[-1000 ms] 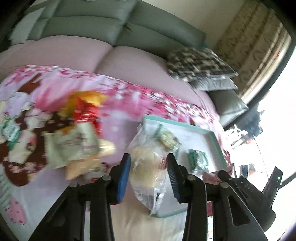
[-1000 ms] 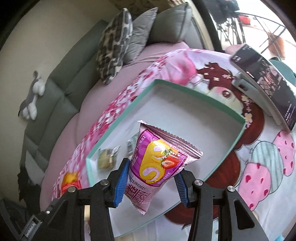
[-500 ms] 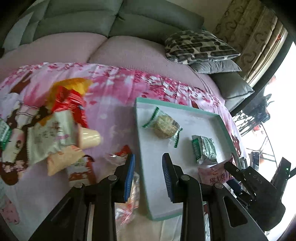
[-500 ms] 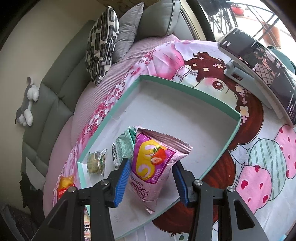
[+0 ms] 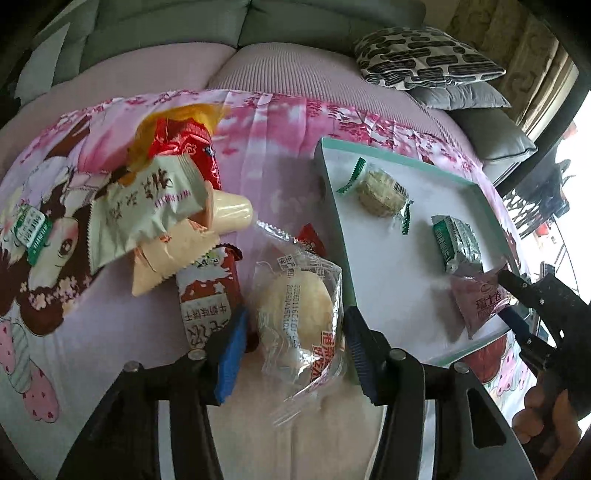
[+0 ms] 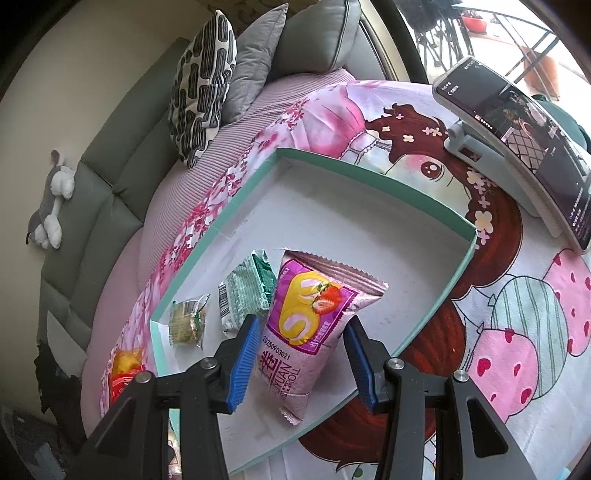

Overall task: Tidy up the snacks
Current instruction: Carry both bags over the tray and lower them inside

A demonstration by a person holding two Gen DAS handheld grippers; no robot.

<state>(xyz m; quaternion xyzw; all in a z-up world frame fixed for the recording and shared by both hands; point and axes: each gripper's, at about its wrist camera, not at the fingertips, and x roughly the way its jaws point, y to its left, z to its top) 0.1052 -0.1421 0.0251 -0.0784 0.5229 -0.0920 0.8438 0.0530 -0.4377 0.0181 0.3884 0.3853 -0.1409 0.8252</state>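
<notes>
A teal-rimmed tray (image 5: 334,206) (image 6: 373,173) lies on a pink printed blanket. It holds a round biscuit pack (image 5: 380,188) (image 6: 186,323), a green pack (image 5: 456,242) (image 6: 247,291) and a pink strawberry roll pack (image 6: 310,325) (image 5: 480,301). My left gripper (image 5: 291,343) is open around a clear-wrapped bun (image 5: 295,314) lying left of the tray. My right gripper (image 6: 301,354) is open, its jaws on either side of the pink pack, which rests in the tray.
A pile of loose snack packs (image 5: 155,206) lies on the blanket left of the tray. A phone on a stand (image 6: 517,147) is right of the tray. Cushions (image 5: 424,59) and a sofa back (image 5: 166,22) are behind.
The left gripper swung back over the bun and opened wider around it. The right gripper lowered the pink pack into the tray and opened off it.
</notes>
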